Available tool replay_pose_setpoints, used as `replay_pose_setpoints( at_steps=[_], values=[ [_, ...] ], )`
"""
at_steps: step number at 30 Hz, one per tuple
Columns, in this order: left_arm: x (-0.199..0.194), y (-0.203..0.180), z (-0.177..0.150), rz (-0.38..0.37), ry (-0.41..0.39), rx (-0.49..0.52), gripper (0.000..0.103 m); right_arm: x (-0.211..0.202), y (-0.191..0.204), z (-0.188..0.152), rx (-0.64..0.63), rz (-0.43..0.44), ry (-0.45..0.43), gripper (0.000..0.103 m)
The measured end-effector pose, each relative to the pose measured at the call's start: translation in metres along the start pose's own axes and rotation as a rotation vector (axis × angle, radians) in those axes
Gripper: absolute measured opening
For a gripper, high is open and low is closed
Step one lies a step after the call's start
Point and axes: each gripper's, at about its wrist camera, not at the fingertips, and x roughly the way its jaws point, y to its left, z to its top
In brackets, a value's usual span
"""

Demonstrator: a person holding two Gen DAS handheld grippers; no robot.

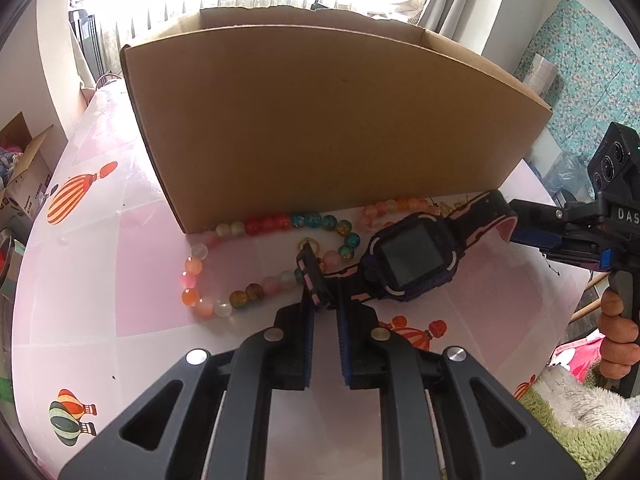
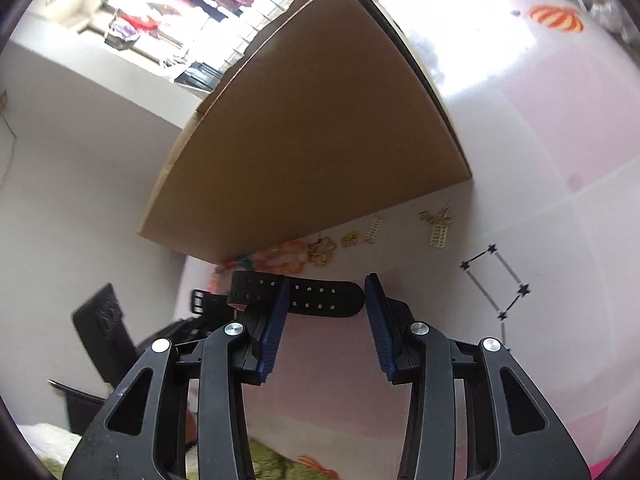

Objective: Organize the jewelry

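A black-and-pink smartwatch (image 1: pixel 410 258) lies on the pink tablecloth in front of a cardboard box (image 1: pixel 320 120). My left gripper (image 1: pixel 325 304) is nearly shut on the watch's buckle strap (image 1: pixel 311 280). My right gripper (image 2: pixel 326 292) is open, its fingers on either side of the watch's other strap (image 2: pixel 320 294); it shows at the right of the left wrist view (image 1: pixel 520 228). A colourful bead necklace (image 1: pixel 256 256) loops on the table behind the watch.
Gold earrings and small charms (image 2: pixel 436 226) lie along the box's base (image 2: pixel 320 140). A black star chain (image 2: pixel 500 280) lies to the right. A green fuzzy cloth (image 1: pixel 580 420) sits past the table edge. An open carton (image 1: pixel 24 172) stands at left.
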Motion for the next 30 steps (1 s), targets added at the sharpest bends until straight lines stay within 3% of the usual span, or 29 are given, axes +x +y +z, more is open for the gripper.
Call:
replay_pose_setpoints(
  at_steps=[1, 2, 3, 5, 9, 11, 13, 18, 21, 24, 27, 30],
  values=[
    [0.001, 0.001, 0.0, -0.003, -0.003, -0.002, 0.011, 0.0, 0.0, 0.002, 0.029, 0.055, 0.009, 0.04],
    [0.001, 0.002, 0.0, -0.006, -0.008, 0.002, 0.011, 0.001, 0.001, 0.003, 0.047, 0.095, 0.015, 0.045],
    [0.001, 0.002, -0.001, -0.009, -0.012, 0.011, 0.011, 0.0, 0.002, 0.005, 0.058, 0.126, 0.014, 0.057],
    [0.001, 0.002, 0.0, -0.012, -0.005, 0.041, 0.011, 0.0, 0.004, 0.006, 0.066, 0.168, 0.005, 0.065],
    [0.001, 0.001, 0.005, -0.012, 0.019, 0.072, 0.011, 0.023, 0.009, 0.004, 0.107, 0.177, 0.026, 0.065],
    [0.001, 0.001, 0.004, -0.012, 0.008, 0.056, 0.011, 0.03, 0.018, 0.007, 0.07, 0.117, 0.046, 0.064],
    [0.001, 0.002, 0.003, -0.014, 0.002, 0.051, 0.011, 0.023, 0.026, 0.016, 0.025, 0.065, 0.04, 0.057],
    [0.002, -0.001, 0.006, -0.01, 0.01, 0.069, 0.011, 0.028, 0.032, 0.016, 0.01, -0.01, 0.026, 0.025],
    [0.001, 0.003, 0.004, -0.029, -0.004, 0.034, 0.008, 0.029, 0.049, 0.013, -0.061, -0.077, 0.013, 0.016],
    [-0.011, 0.004, 0.005, -0.073, -0.003, 0.043, 0.005, 0.02, 0.072, 0.005, -0.13, -0.098, 0.007, 0.013],
    [-0.041, 0.002, 0.012, -0.083, -0.056, 0.076, 0.004, 0.009, 0.104, 0.002, -0.222, -0.101, 0.027, 0.012],
    [-0.073, 0.014, 0.027, -0.208, -0.1, 0.02, 0.004, -0.037, 0.128, 0.017, -0.348, -0.124, -0.01, 0.012]
  ],
)
